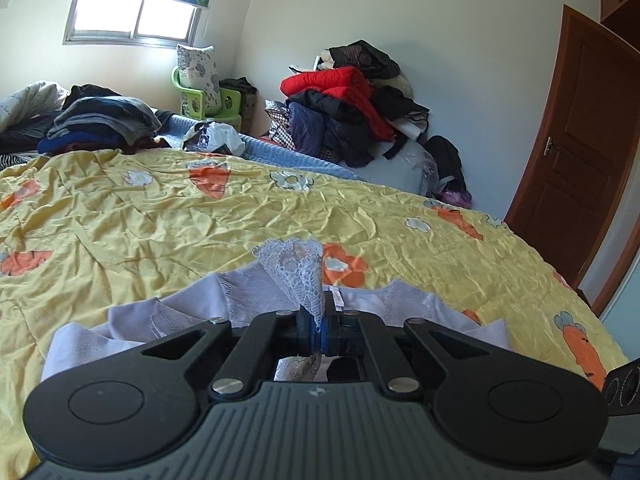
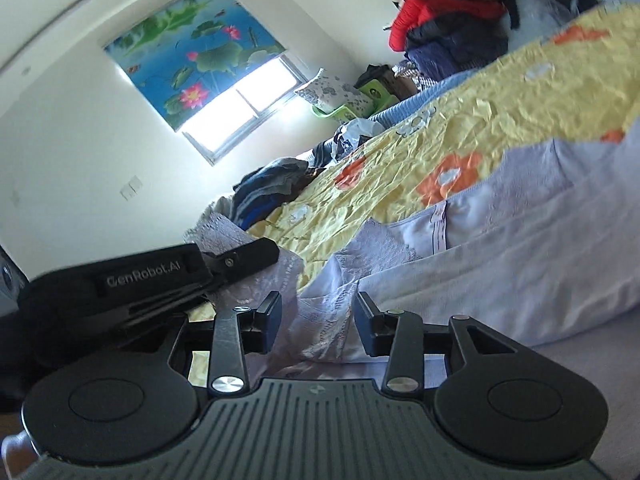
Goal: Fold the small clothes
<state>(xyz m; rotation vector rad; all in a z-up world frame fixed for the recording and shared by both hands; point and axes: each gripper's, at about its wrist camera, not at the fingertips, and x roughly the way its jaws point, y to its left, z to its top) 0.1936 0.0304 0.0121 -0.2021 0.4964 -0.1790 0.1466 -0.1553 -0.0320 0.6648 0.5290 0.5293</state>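
Left claw (image 1: 317,326) pinches the lilac garment's (image 1: 208,304) lace edge; right claw (image 2: 318,326) straddles it.

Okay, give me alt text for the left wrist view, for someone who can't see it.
The left tongs are shut on a lace corner of a pale lilac garment, which lies on a wrinkled yellow bedspread with orange flowers. Behind are piles of clothes, a bright window and a brown door.

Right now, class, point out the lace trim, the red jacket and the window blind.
lace trim (image 1: 298,268), left wrist view, raised lace corner.
red jacket (image 1: 328,80), left wrist view, top fold.
window blind (image 2: 188,56), right wrist view, lotus print.
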